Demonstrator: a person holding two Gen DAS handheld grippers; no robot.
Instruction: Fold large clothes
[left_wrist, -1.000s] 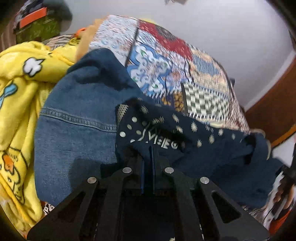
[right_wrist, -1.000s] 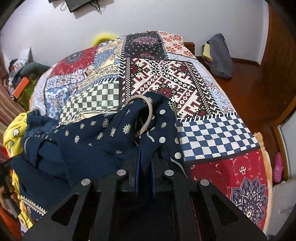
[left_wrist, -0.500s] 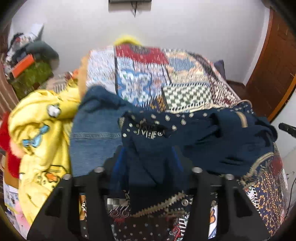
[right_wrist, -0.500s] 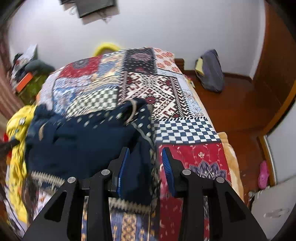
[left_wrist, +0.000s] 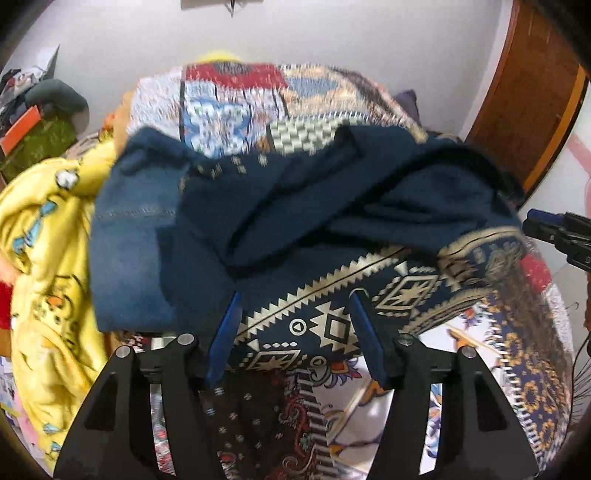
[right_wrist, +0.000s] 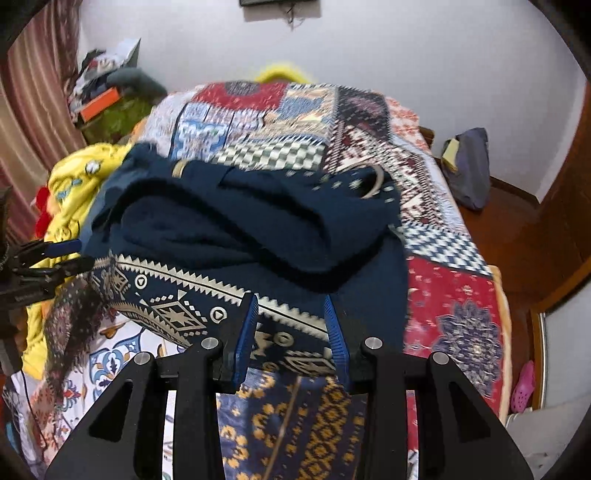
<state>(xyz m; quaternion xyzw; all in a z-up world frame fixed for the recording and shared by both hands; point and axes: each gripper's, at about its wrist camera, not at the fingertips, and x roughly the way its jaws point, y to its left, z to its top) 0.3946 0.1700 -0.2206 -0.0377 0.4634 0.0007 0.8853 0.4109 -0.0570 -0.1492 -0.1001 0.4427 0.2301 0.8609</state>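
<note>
I am looking at a bed under a patchwork quilt (right_wrist: 436, 295), plain white wall (right_wrist: 406, 44) rising behind it, reddish wooden floor (right_wrist: 517, 229) showing at right, striped curtain (right_wrist: 33, 110) hanging at left.

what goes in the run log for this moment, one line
left gripper: open, empty | right gripper: open, empty | navy patterned garment: bunched on patchwork bedspread | fold: not done

left gripper (left_wrist: 293, 325): jaws stood wide apart, blue pads facing each other, nothing between them.
right gripper (right_wrist: 291, 325): jaws spread, nothing gripped; its tip also showed at the left view's right edge.
</note>
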